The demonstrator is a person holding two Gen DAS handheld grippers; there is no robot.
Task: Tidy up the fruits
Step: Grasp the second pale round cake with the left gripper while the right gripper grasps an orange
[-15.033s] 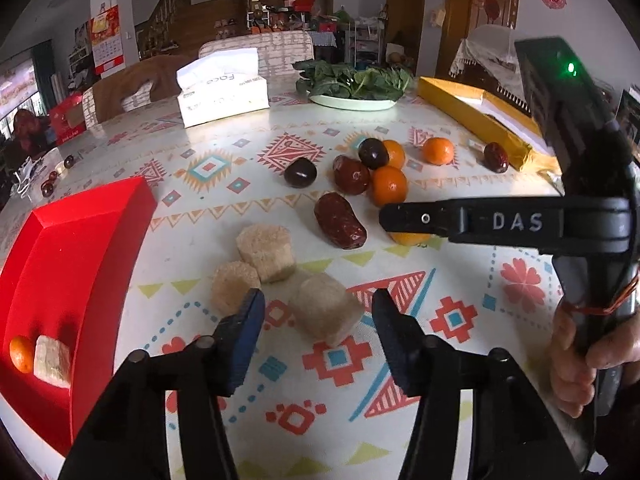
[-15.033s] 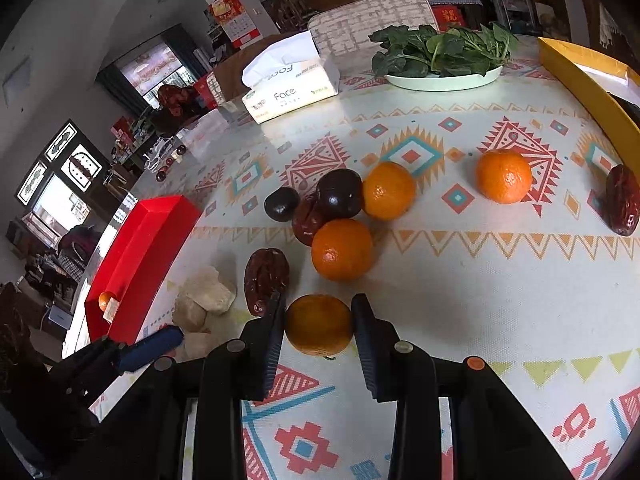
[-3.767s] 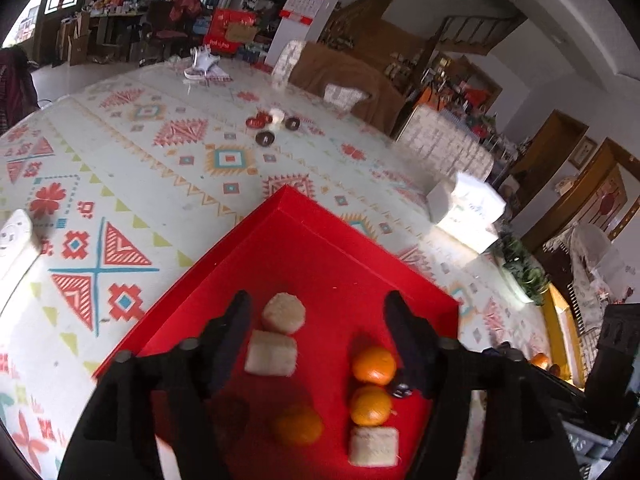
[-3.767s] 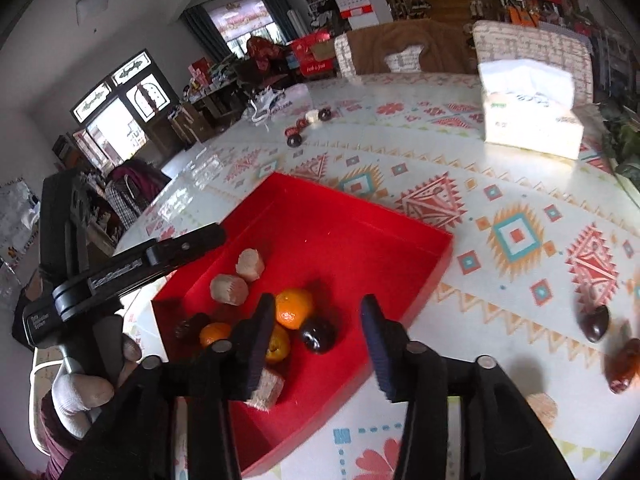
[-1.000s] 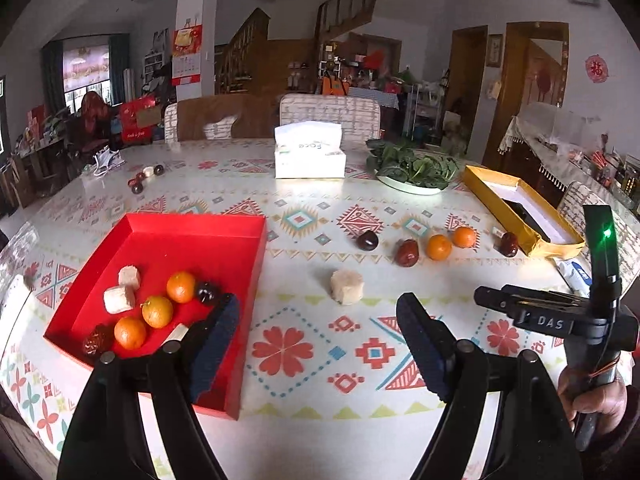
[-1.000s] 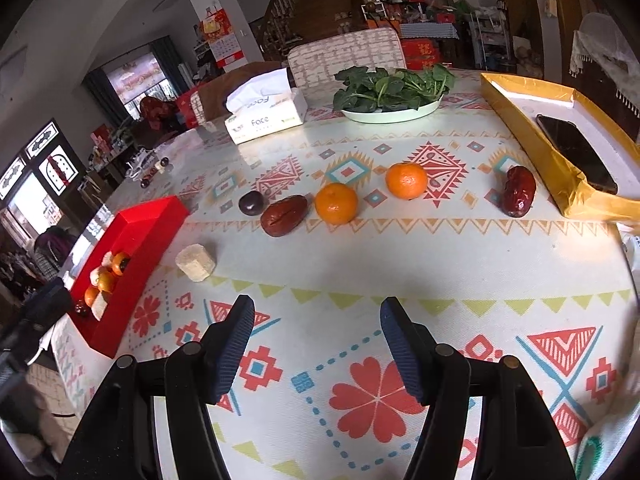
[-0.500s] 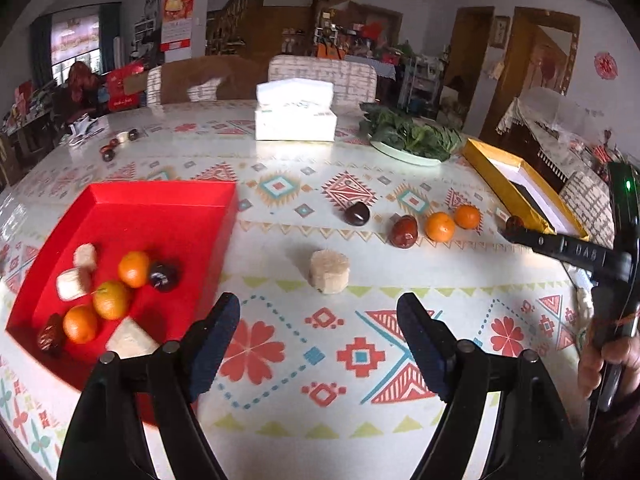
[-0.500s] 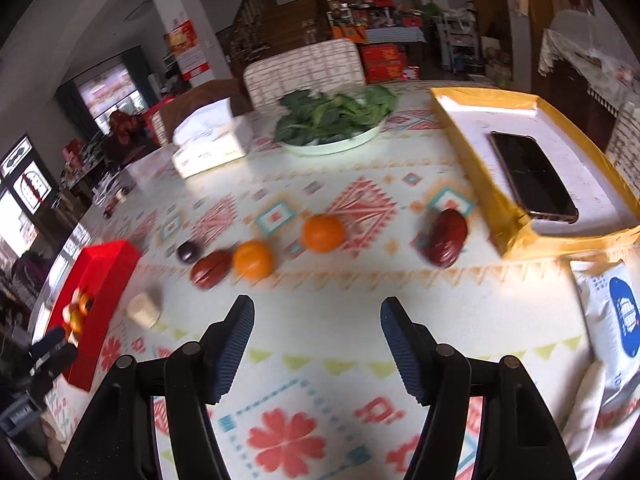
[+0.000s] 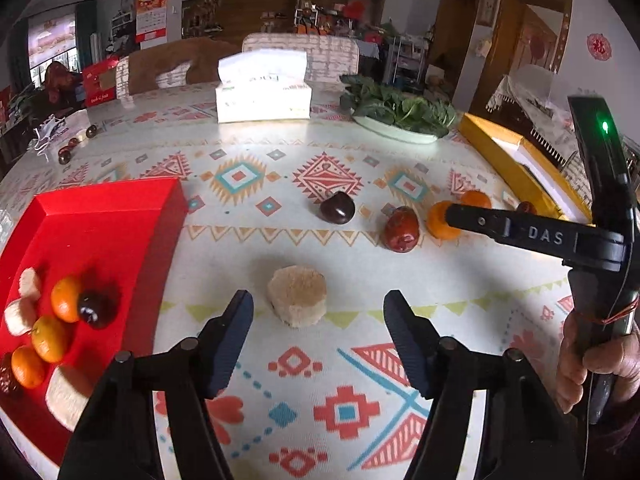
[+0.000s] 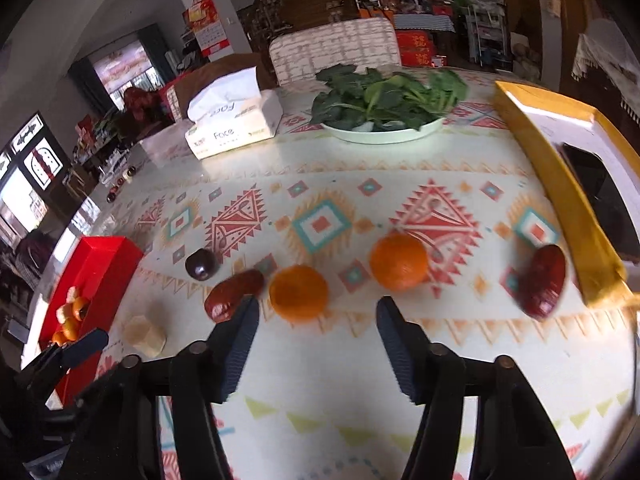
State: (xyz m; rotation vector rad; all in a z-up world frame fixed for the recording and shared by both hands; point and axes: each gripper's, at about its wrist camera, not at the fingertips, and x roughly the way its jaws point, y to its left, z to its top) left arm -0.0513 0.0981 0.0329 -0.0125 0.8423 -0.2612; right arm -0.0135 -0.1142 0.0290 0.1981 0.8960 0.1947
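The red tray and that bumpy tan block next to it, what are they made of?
The red tray looks like thin card or plastic with a smooth matte finish: flat walls, sharp folded corners, no shine. I can't tell which. The tan block looks like a grainy, crumbly sweet, maybe pressed sugar or cake: its top is rough and speckled, its sides pale and flat.

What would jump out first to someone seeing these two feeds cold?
Likely the bright red tray at the table's left edge, already holding oranges, dark fruits and pale cakes. Next, the row of loose fruit mid-table: a dark plum, a red date and two oranges. Closest in, a lone tan cake sits just ahead of the left claw, whose jaws are closing with nothing between them yet.
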